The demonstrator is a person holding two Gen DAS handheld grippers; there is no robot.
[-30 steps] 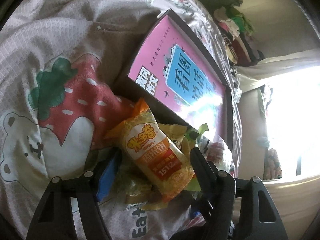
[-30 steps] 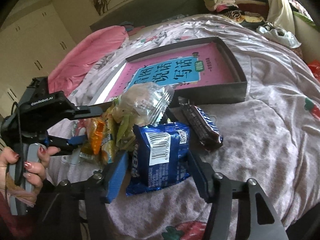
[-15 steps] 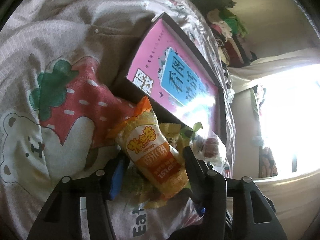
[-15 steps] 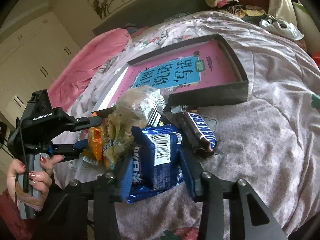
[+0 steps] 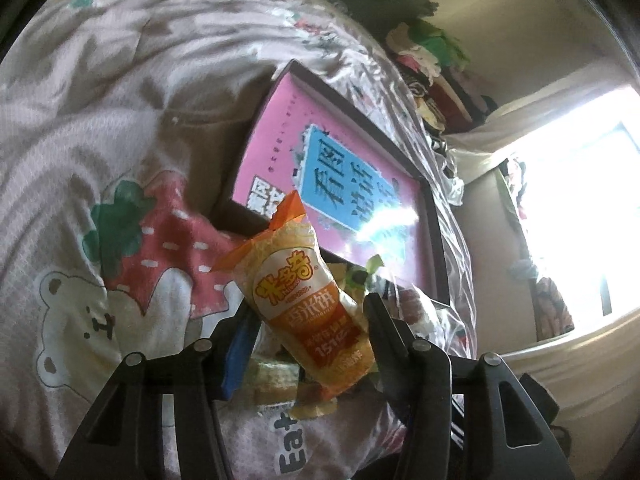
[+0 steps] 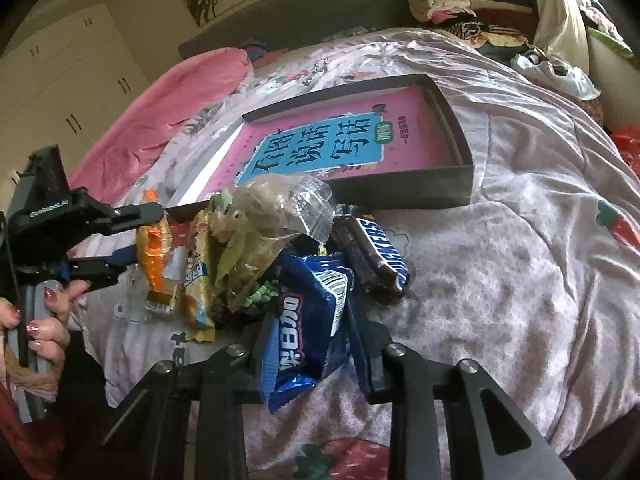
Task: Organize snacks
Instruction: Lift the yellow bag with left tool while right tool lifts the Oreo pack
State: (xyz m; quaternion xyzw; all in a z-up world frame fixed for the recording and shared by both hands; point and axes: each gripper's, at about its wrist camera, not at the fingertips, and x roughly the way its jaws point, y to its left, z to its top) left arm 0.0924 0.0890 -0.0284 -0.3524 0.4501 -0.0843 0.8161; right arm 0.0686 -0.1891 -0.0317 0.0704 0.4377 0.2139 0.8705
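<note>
My left gripper [image 5: 308,316] is shut on an orange and yellow rice cracker pack [image 5: 308,304] and holds it lifted over the bedspread; it also shows in the right wrist view [image 6: 154,246]. My right gripper [image 6: 310,312] is shut on a blue cookie pack [image 6: 308,320], raised a little. A dark shallow box [image 6: 460,184] with a pink book [image 6: 320,148] inside lies beyond both; it shows in the left wrist view [image 5: 434,240] too. A Snickers bar [image 6: 372,256], a clear plastic cup [image 6: 288,208] and other wrapped snacks [image 6: 200,272] lie in a pile between the grippers.
The bed has a pink patterned bedspread [image 6: 520,280] with a strawberry print [image 5: 160,240]. A pink pillow [image 6: 180,108] lies at the far left. Piled clothes [image 6: 452,4] sit behind the bed. A bright window [image 5: 580,220] is at the right.
Both grippers closed on their packs. The left one lifted the cracker pack up towards the box; the right one squeezed and raised the blue pack.
</note>
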